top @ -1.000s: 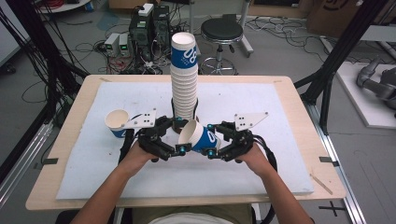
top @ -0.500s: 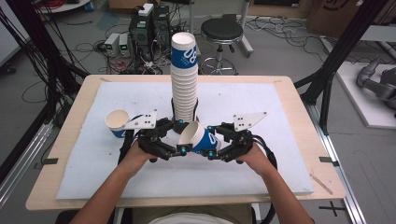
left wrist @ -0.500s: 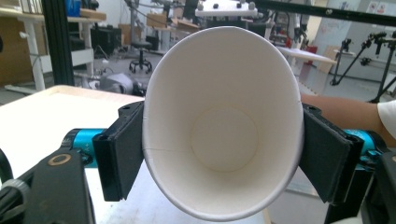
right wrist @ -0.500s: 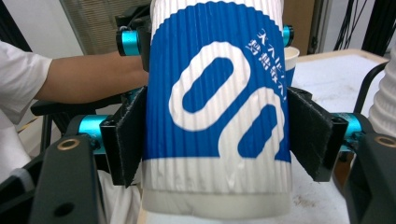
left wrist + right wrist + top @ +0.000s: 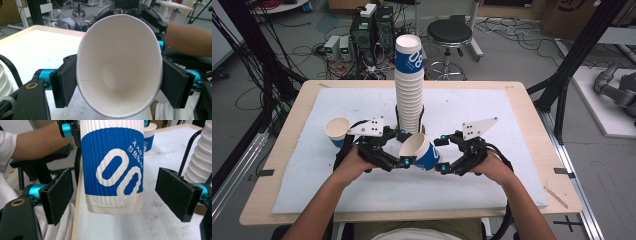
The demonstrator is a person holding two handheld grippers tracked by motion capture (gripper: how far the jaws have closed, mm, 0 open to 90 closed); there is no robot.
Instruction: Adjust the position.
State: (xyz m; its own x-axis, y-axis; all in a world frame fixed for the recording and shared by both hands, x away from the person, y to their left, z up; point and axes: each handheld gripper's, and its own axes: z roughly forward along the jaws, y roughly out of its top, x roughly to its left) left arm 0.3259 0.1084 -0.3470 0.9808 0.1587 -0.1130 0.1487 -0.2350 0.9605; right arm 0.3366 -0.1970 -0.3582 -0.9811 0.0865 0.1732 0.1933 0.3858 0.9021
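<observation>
While the left gripper (image 5: 117,82) clamps the paper cup (image 5: 119,66) by its rim, the right gripper (image 5: 122,195) has just opened, its pads clear of the cup's base.

cup (image 5: 112,170): ribbed matt paper | table (image 5: 287,150): pale wood, matt white mat

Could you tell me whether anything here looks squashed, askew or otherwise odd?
Yes: the held cup lies on its side, and the left tool squeezes its rim from round into an oval. The right tool has just opened, its pads clear of the cup's base. Nothing looks spilled.
</observation>
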